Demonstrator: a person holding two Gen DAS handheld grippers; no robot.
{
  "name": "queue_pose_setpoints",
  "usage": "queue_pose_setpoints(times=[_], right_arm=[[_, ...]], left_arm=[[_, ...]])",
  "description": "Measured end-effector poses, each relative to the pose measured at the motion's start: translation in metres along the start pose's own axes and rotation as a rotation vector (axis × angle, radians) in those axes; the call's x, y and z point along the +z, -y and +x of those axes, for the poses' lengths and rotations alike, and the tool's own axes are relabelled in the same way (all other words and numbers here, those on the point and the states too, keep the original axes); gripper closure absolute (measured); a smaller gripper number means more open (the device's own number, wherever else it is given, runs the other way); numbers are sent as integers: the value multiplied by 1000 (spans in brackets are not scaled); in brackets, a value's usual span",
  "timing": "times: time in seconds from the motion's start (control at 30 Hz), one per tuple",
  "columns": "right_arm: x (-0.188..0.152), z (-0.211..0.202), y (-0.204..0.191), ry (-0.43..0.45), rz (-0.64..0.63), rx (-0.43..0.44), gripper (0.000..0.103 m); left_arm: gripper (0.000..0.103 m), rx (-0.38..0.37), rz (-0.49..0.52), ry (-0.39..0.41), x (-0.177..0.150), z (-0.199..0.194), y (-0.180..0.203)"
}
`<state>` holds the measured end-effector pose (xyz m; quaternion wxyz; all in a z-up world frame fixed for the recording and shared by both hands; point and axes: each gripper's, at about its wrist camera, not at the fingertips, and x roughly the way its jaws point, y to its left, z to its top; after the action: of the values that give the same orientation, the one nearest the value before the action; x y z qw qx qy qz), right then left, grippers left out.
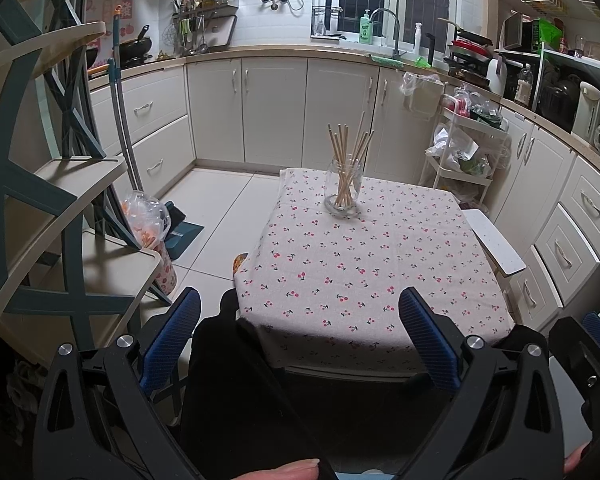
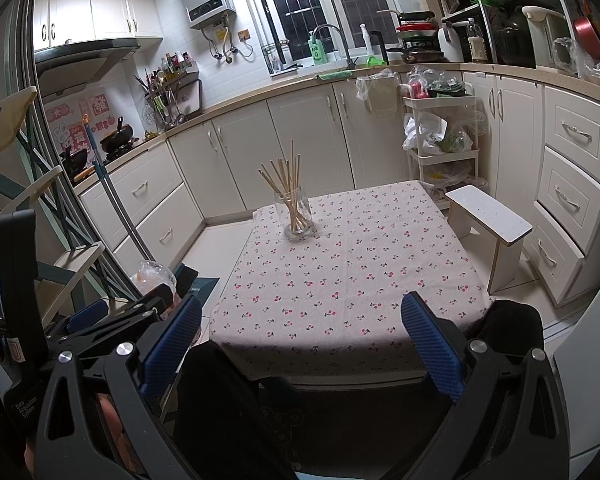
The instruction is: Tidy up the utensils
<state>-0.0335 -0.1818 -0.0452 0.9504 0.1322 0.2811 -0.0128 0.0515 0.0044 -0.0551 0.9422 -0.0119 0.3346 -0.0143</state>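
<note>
A clear glass jar (image 1: 343,192) (image 2: 298,216) stands upright near the far edge of a small table with a cherry-print cloth (image 1: 360,264) (image 2: 340,272). Several wooden chopsticks (image 1: 350,148) (image 2: 286,178) stand in it, fanned out. My left gripper (image 1: 300,332) is open and empty, held low before the table's near edge, far from the jar. My right gripper (image 2: 302,336) is also open and empty at the near edge. The left gripper (image 2: 132,312) shows at the left of the right wrist view.
A white stool (image 1: 496,244) (image 2: 492,220) stands at the table's right. A tiered shelf (image 1: 60,208) and a mop (image 1: 120,120) are on the left, with a bagged bin (image 1: 152,232). A cart (image 2: 440,136) and kitchen cabinets (image 1: 276,108) line the back. A person's dark-clothed legs (image 1: 236,380) lie below.
</note>
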Motion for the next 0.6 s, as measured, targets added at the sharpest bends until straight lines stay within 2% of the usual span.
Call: queue_pose_setpoints(times=[0.6], right_arm=[[-5, 6, -2, -9, 0, 1, 7]], left_arm=[[8, 14, 1, -5, -2, 8, 0]])
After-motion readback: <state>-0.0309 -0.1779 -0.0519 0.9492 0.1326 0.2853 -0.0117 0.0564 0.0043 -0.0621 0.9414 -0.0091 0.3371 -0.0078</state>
